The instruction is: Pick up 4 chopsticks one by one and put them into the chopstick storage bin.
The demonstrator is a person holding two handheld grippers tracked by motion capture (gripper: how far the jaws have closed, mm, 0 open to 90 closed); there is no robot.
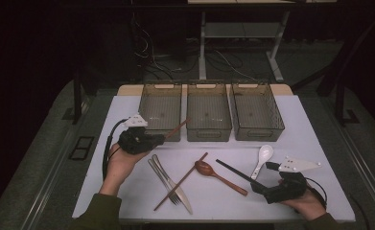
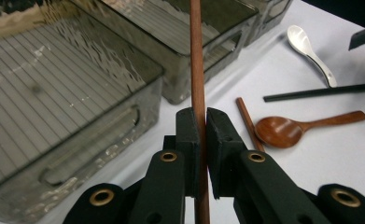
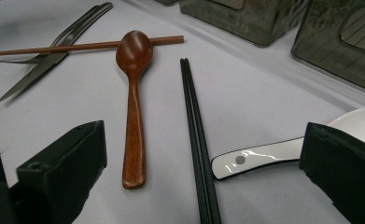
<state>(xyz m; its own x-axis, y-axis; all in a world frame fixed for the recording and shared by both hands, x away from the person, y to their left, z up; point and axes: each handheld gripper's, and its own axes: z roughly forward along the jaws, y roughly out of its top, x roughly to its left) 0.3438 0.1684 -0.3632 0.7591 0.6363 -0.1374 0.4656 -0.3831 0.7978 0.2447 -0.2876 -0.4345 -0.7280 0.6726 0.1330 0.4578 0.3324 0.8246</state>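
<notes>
The high view is showing the left tongs (image 1: 162, 139) pinching a brown chopstick (image 1: 178, 127) beside the left bin (image 1: 149, 96), where it is risking catching the rim, while the right tongs (image 1: 256, 184) are gaping wide.

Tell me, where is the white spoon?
In the high view, the white spoon lies on the table's right side, beside the black chopsticks, just ahead of the right claw.

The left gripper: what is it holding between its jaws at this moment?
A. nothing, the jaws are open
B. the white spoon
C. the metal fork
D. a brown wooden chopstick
D: in the left gripper view the jaws of the left gripper are closed on a brown wooden chopstick, which points toward the bins.
</notes>
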